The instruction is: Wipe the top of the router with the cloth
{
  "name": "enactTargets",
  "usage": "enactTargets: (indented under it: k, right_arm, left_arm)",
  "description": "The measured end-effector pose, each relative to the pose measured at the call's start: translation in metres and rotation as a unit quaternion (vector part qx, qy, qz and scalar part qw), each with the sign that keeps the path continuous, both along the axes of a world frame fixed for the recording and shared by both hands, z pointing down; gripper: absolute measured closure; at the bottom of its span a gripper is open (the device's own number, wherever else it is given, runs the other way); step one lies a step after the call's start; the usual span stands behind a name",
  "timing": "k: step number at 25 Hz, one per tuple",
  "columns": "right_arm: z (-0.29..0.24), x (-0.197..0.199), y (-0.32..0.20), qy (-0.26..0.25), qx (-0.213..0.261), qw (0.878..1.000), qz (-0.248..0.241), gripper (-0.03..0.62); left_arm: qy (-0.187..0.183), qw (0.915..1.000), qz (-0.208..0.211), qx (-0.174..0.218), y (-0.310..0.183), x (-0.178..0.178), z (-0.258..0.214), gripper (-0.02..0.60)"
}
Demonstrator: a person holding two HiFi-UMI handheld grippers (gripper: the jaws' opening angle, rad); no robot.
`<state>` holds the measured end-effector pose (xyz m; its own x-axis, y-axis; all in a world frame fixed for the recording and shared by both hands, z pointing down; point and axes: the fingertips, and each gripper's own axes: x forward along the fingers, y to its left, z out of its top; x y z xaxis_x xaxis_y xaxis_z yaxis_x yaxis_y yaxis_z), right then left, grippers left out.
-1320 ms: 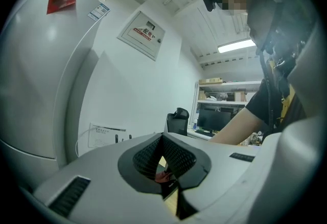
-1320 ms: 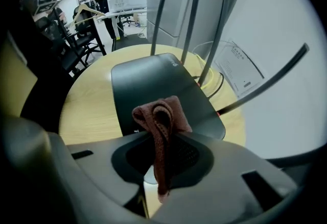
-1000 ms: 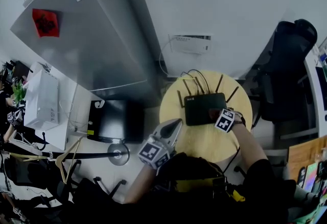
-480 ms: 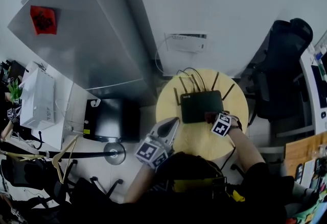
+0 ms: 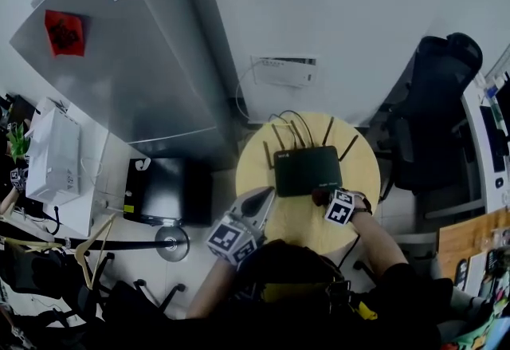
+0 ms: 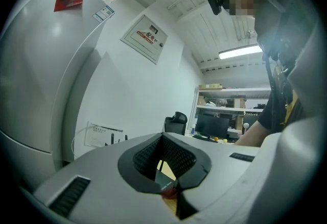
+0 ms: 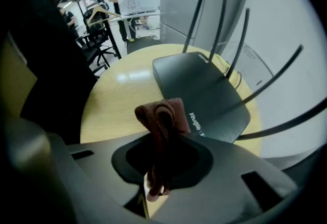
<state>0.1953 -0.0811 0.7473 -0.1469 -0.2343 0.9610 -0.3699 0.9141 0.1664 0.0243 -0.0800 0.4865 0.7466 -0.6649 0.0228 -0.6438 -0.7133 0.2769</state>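
Observation:
A black router [image 5: 307, 171] with several raised antennas lies on the round yellow table [image 5: 271, 173]. My right gripper [image 5: 327, 198] sits at the router's near right corner, shut on a reddish-brown cloth [image 5: 321, 197]. In the right gripper view the bunched cloth [image 7: 163, 113] sticks up between the jaws of the right gripper [image 7: 162, 139], just short of the router [image 7: 199, 88]. My left gripper [image 5: 261, 201] hovers at the table's near left edge with its jaws together and nothing held. The left gripper [image 6: 164, 139] points level across the room in its own view.
A tall silver fridge [image 5: 119, 61] stands to the left. A white wall box [image 5: 283, 71] with cables is behind the table. There is a black office chair [image 5: 434, 101] on the right and a black box [image 5: 159, 189] on the floor to the left.
My right gripper with the cloth has slid from the router's right top back toward its near edge. The left gripper has stayed put.

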Motion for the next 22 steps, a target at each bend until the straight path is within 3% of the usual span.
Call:
enactTargets:
  k: [2,4,9,13,17,19,22]
  right_arm:
    - [-0.008,0.004,0.000,-0.004,0.025,0.999,-0.020,0.533]
    - [-0.012,0.023,-0.009,-0.014,0.041,0.999,-0.007,0.533]
    - [-0.017,0.096,-0.052,-0.015,0.044,0.993,0.106,0.533]
    - [-0.006,0.112,-0.086,-0.067,0.008,0.976,0.207,0.533]
    - [0.024,0.139,-0.096,-0.059,-0.058,0.947,0.311,0.533]
    - [0.034,0.136,-0.096,-0.059,-0.088,0.946,0.307,0.533]
    - [0.038,0.113,-0.104,-0.055,-0.083,0.970,0.221,0.533]
  left_arm:
    - [-0.006,1.0000,0.004,-0.002,0.000,0.002,0.001,0.588]
    - [-0.008,1.0000,0.003,-0.004,-0.002,0.005,0.002,0.588]
    - [-0.012,0.9998,-0.007,-0.013,-0.004,0.015,0.006,0.588]
    - [-0.019,0.9992,-0.030,-0.018,-0.007,0.016,0.006,0.588]
    - [-0.025,0.9977,-0.060,-0.018,-0.007,0.014,0.006,0.588]
    - [-0.029,0.9965,-0.076,-0.020,-0.005,0.011,0.007,0.588]
    - [-0.038,0.9945,-0.094,-0.029,-0.001,0.005,0.012,0.588]
